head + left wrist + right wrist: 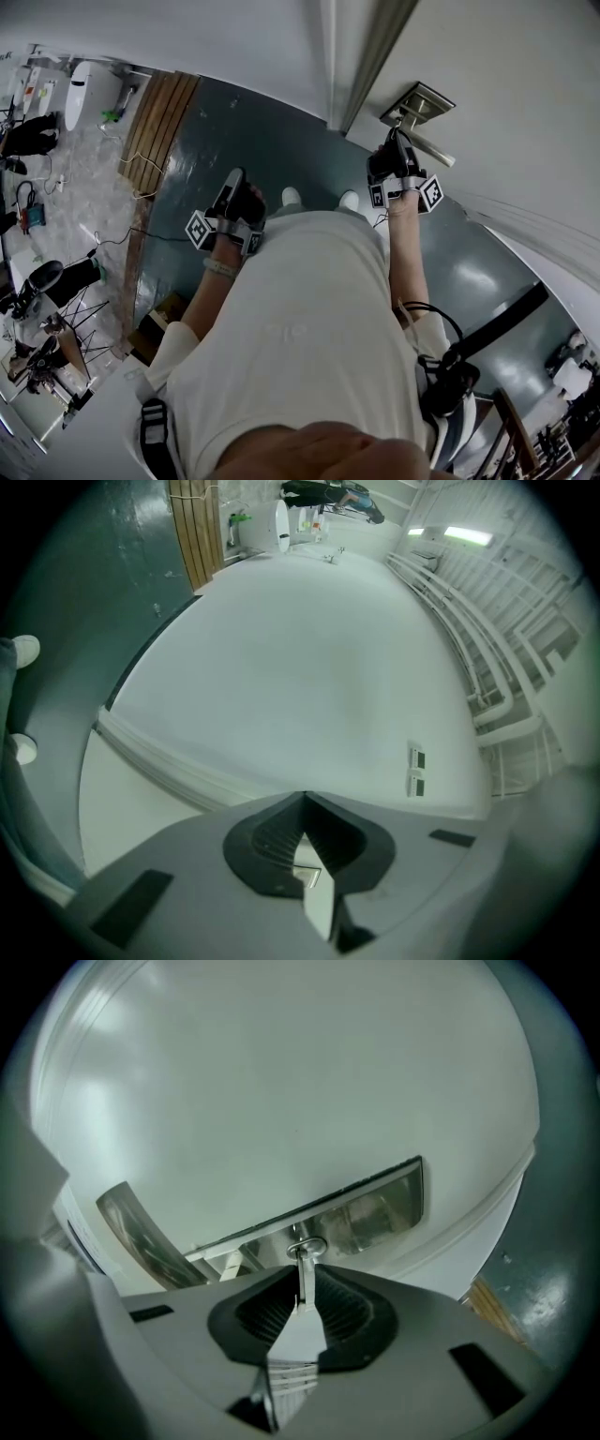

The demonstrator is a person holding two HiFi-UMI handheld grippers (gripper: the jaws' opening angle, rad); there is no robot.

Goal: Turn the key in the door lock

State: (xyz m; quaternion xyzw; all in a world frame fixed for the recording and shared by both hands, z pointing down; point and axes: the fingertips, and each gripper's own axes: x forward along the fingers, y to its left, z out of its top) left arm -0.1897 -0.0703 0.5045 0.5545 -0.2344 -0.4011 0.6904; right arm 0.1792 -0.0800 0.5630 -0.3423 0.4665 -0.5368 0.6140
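Key (303, 1290) with its tip out of sight in the lock (307, 1245), thin, silvery, seen edge-on, right gripper (302, 1275) clamped on it, left gripper (305, 801) with jaws together, empty.

Seen from above, looking steeply down, a person in a white shirt (300, 347) stands on a dark teal floor (272, 131), the toes of white shoes (292, 196) just showing past the shirt. Both arms reach forward. The right gripper (397, 139) is raised to a white door (506, 103) and its tip sits at the metal lock plate (419, 101), just beside the lever handle (433, 147). The left gripper (234, 180) hovers over the floor, well apart from the door, with a pale band (220, 268) on that wrist. Far left, beyond a strip of wooden boards (159, 122), lies clutter: cables, stands, small equipment.
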